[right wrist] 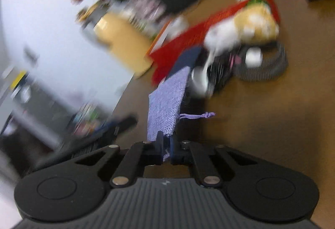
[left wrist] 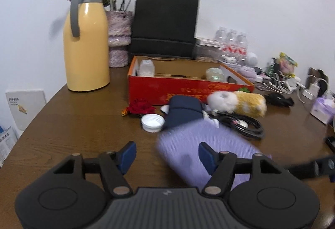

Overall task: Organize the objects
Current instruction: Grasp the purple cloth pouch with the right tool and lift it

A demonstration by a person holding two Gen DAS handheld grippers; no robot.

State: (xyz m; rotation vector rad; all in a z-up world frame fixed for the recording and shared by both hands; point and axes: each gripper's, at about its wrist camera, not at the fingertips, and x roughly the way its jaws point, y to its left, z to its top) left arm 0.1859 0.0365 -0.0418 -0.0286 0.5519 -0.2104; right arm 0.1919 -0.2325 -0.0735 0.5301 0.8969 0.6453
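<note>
Brown wood table against white wall. Red box mid-table as landmark. Left of box: yellow jug. Behind box: black bag. In front of box: white cap, plush toy, black cable. Lilac pouch in front of box, lifted, its navy end toward box. Right gripper: fingers together, clamped on pouch edge, drawstring loose beside. Left gripper: fingers well apart, nothing between them; right pad overlaps pouch, contact unclear.
</note>
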